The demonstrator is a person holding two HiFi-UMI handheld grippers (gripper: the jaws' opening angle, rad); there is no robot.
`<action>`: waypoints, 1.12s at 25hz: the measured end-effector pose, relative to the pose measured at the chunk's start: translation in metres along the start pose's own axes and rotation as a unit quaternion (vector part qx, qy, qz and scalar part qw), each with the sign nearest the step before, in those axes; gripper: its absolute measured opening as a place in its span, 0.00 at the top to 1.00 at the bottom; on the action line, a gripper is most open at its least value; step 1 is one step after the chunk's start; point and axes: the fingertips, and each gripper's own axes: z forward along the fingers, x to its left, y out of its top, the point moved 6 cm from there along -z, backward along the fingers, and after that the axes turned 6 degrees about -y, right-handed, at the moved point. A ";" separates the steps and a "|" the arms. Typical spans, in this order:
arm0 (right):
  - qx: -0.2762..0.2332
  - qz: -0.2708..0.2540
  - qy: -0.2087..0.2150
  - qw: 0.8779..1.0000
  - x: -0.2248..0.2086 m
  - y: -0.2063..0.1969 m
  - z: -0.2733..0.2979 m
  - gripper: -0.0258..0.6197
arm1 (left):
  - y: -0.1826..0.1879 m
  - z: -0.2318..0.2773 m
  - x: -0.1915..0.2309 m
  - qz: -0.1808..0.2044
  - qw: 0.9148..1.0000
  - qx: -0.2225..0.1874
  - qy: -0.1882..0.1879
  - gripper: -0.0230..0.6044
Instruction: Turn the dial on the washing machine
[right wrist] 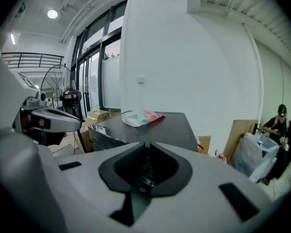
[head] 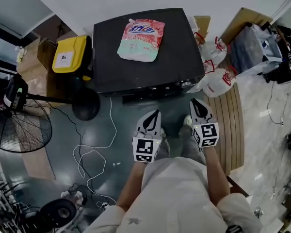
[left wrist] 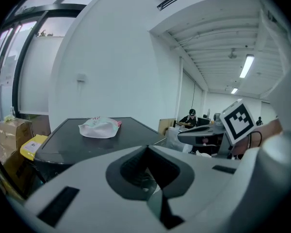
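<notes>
**Tools, pair: approach step, dial not yet reached**

Left tool (head: 154, 113): jaws together, nothing between them. Held above the floor (head: 111, 130), short of the machine's near edge.

Right tool (head: 198, 103): jaws likewise together, empty. Close beside the left tool and nearer the machine's near right corner.

Washing machine (head: 136, 72): black, seen from above, top closed.

Control strip (head: 160, 88): runs along the machine's near edge, toward the right. The dial presumably sits here, but it is too small and dark to pick out in any view.

Detergent pouch (head: 141, 39): pink and white, lying flat on the top of the machine toward its far edge.

Step, as judged: approach, since neither tool touches the machine.

Next move, as judged: bring one tool to the control strip and find the dial. Part the jaws enough to span the knob, close on it, then roll the wrist. The right tool looks better placed for this.
</notes>
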 end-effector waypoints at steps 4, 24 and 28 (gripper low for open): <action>0.010 0.001 0.004 1.000 -0.007 -0.020 0.020 0.85 | -0.010 0.014 0.002 0.002 1.000 0.008 0.010 0.94; 0.091 -0.029 -0.007 0.995 -0.034 -0.084 0.109 0.59 | -0.048 0.062 -0.012 -0.037 0.997 0.053 0.049 0.94; 0.107 -0.018 -0.018 0.994 -0.038 -0.087 0.124 0.50 | -0.049 0.062 -0.010 -0.042 0.996 0.057 0.054 0.94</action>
